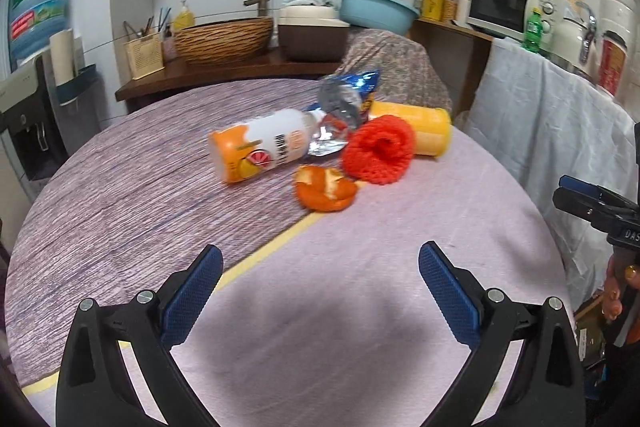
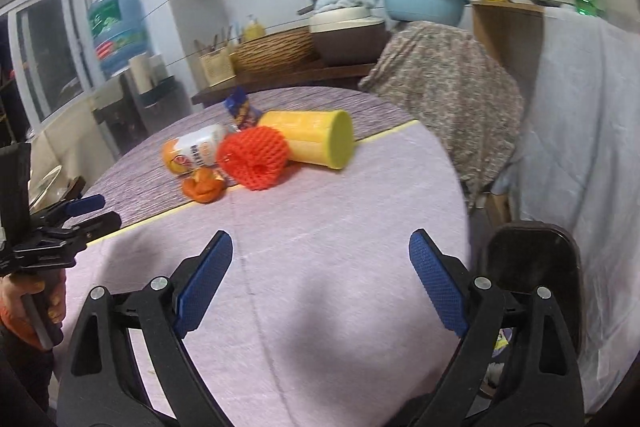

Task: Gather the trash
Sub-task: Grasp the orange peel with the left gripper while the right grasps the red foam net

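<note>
Left wrist: orange peel (image 1: 325, 191) well ahead of left tongs (image 1: 320, 267); both tongs spread wide, nothing held.

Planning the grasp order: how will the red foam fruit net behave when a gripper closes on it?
The red foam net looks like open mesh, so it probably squashes and weighs little. Rolled into a ring, it may spring back. It touches the yellow cup, which may get nudged.
</note>
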Action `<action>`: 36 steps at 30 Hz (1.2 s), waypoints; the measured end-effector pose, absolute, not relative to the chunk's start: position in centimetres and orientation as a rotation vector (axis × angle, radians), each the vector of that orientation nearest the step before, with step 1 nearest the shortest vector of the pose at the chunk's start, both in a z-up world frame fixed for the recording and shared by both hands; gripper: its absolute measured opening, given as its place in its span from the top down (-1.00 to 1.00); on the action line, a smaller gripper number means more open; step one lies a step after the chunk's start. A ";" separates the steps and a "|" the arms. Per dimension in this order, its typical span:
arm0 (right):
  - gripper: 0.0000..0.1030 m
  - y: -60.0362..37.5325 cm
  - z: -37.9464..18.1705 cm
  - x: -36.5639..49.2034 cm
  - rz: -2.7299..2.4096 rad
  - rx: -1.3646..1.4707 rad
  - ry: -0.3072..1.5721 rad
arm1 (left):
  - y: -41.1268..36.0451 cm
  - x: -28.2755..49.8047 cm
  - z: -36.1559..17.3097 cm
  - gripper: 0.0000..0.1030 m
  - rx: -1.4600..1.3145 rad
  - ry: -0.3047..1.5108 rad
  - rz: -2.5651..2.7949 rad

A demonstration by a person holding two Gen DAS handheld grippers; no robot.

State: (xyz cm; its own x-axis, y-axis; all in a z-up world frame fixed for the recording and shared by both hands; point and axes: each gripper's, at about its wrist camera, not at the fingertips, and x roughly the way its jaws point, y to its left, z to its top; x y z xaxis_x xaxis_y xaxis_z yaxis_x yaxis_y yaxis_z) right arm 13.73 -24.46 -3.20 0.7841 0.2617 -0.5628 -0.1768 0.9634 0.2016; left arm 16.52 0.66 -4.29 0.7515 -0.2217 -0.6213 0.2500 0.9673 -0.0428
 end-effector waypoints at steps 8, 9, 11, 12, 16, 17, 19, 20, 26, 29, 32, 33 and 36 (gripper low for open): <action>-0.73 -18.4 -2.7 18.6 0.352 0.042 0.668 | 2.5 18.6 -5.3 -0.67 -0.031 0.733 -0.266; -0.73 -17.6 -2.6 19.3 0.352 0.021 0.666 | 2.6 18.9 -5.4 -0.67 -0.037 0.740 -0.269; -0.71 -16.3 -2.6 20.8 0.355 -0.028 0.658 | 2.8 19.6 -5.6 -0.66 -0.052 0.754 -0.270; -0.63 -15.5 -2.6 21.7 0.352 -0.057 0.652 | 2.8 19.9 -5.6 -0.66 -0.057 0.757 -0.269; -0.40 -12.3 -2.7 24.4 0.343 -0.213 0.638 | 3.2 21.4 -6.0 -0.62 -0.085 0.783 -0.268; -0.37 -11.3 -2.9 25.0 0.325 -0.266 0.628 | 3.2 21.8 -6.1 -0.61 -0.089 0.791 -0.268; -0.28 -9.7 -3.3 26.2 0.301 -0.353 0.611 | 3.0 22.4 -6.3 -0.60 -0.088 0.801 -0.265; -0.24 -9.3 -3.5 26.6 0.295 -0.380 0.610 | 2.9 22.7 -6.5 -0.59 -0.088 0.807 -0.265; 0.68 -8.3 -5.1 28.1 0.219 -0.517 0.616 | 2.0 24.3 -7.1 -0.49 -0.080 0.835 -0.266; 0.74 -9.8 -3.9 26.7 0.244 -0.437 0.596 | 1.3 25.1 -7.2 -0.42 -0.069 0.839 -0.268; 0.74 -10.7 -3.2 24.6 0.255 -0.425 0.575 | 0.6 26.2 -7.1 -0.30 -0.081 0.844 -0.279; 0.74 -11.0 -3.1 23.9 0.258 -0.422 0.572 | 0.3 26.5 -7.1 -0.28 -0.087 0.848 -0.285; 0.74 -12.3 -2.9 22.0 0.262 -0.399 0.573 | -0.7 27.5 -7.4 -0.16 -0.078 0.861 -0.285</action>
State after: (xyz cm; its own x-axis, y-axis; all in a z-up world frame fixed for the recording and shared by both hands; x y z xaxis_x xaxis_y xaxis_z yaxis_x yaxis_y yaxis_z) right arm 21.96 -12.30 -2.87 0.8106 0.1293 -0.5712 -0.3475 0.8912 -0.2914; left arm 27.50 -0.66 -7.41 0.6162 -0.2788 -0.7366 0.2164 0.9592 -0.1820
